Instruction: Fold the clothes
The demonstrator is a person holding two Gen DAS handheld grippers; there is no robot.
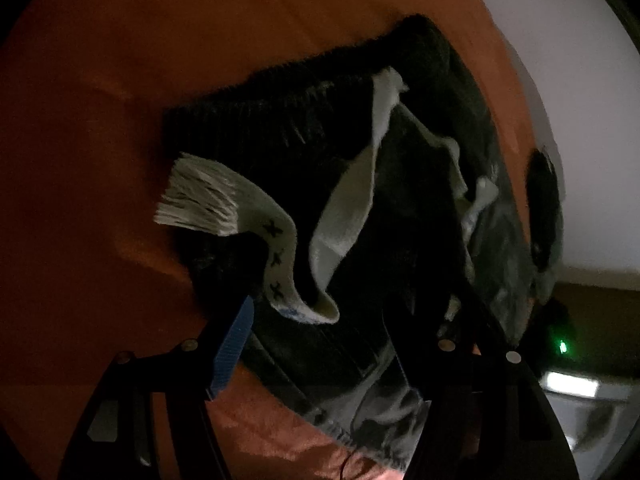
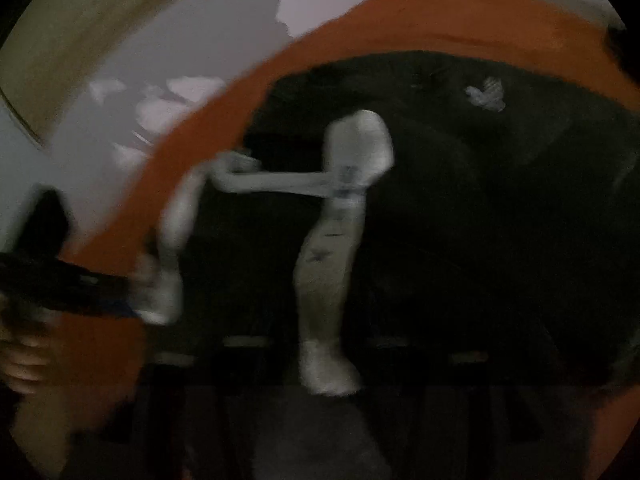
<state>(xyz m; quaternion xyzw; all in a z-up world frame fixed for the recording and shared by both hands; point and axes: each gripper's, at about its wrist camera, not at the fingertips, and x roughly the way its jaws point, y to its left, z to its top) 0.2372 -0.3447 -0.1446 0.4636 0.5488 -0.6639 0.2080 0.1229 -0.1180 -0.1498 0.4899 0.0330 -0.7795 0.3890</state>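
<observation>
A dark garment [image 1: 304, 132] with a ribbed hem lies on the orange cover [image 1: 80, 140]. A white scarf [image 1: 224, 200] with fringe and small cross marks drapes over it. My left gripper [image 1: 320, 344] is wide apart around a fold of the dark cloth; one blue-padded finger [image 1: 234, 352] shows, the other is dark. In the blurred right wrist view the dark garment [image 2: 480, 200] fills the frame with the white scarf [image 2: 328, 256] running down to my right gripper [image 2: 328, 376], whose fingers are too dark to make out. The left gripper [image 2: 60, 288] shows at the left, touching the scarf end.
A white wall [image 1: 560, 60] rises behind the orange surface. A device with a green light [image 1: 563, 346] sits at the lower right. A hand [image 2: 24, 364] holds the left gripper. The orange cover's edge [image 2: 400, 12] curves round the garment.
</observation>
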